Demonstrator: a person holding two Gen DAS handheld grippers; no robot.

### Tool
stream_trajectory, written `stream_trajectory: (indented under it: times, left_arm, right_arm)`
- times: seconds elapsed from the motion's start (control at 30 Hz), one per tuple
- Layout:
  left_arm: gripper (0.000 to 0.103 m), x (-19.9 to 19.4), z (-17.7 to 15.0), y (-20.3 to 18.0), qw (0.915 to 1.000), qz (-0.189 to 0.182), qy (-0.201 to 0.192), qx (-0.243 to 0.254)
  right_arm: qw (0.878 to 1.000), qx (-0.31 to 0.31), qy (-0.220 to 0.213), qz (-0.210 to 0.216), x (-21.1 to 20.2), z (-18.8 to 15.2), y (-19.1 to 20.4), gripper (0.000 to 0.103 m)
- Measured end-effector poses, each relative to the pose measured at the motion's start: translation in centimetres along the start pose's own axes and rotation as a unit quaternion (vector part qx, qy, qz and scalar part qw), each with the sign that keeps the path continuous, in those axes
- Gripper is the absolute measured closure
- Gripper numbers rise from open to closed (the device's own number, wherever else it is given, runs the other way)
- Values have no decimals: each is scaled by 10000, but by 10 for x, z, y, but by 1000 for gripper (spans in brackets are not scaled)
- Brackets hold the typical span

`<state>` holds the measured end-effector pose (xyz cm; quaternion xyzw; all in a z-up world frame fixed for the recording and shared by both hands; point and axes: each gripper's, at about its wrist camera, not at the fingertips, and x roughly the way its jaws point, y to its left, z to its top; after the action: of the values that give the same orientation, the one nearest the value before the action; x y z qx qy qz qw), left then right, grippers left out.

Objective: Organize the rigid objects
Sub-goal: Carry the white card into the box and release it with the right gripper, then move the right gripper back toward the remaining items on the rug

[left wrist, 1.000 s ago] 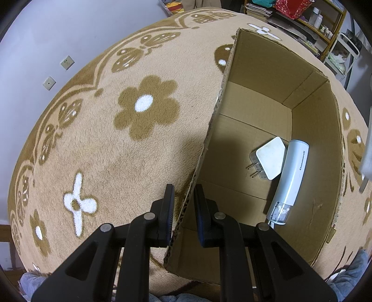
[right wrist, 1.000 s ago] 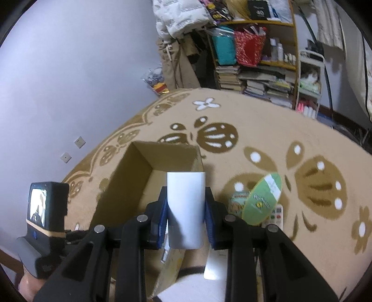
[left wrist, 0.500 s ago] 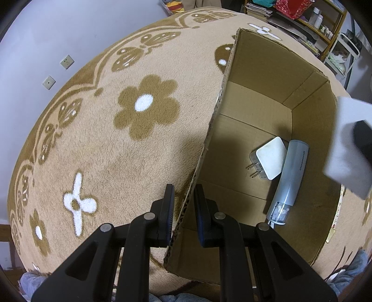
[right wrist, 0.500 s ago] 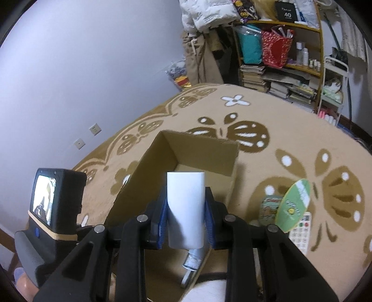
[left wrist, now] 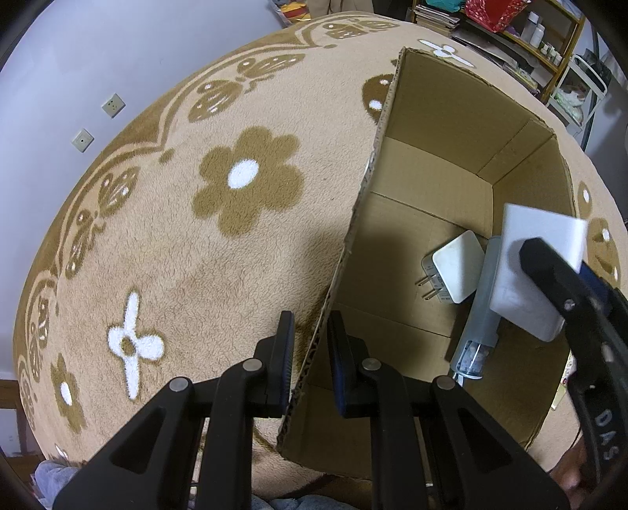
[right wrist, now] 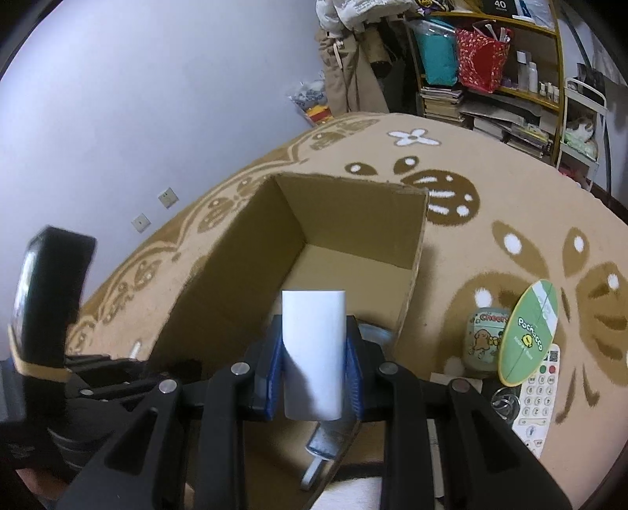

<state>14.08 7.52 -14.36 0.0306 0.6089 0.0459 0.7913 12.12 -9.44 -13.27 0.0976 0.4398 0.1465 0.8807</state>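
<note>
Holding white block (right wrist: 313, 353) above cardboard box (right wrist: 345, 208)

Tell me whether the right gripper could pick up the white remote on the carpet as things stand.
Probably not yet: the right gripper is shut on a white block over the cardboard box. The remote lies uncovered beside the box, reachable once the block is released.

"Pochacco" stands on the green oval card (right wrist: 530, 333), "Cheer" on the tin (right wrist: 484, 337), "40" on a shelf box (right wrist: 500, 5).
</note>
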Motion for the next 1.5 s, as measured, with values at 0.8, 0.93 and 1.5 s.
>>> stream_trajectory:
  times: [0.8, 0.93, 1.5]
  left_arm:
    - [85, -3, 1, 3, 9999, -85, 0, -95]
    - [86, -3, 0, 2, 10000, -29, 6, -77]
    - [87, -1, 0, 4, 9999, -66, 16, -81]
  right_arm:
    - [9957, -70, -610, -700, -52, 15, -6, 2]
    - [9949, 22, -567, -832, -59, 12, -15, 1]
    - [9906, 540, -122, -1247, -65, -28, -55, 1]
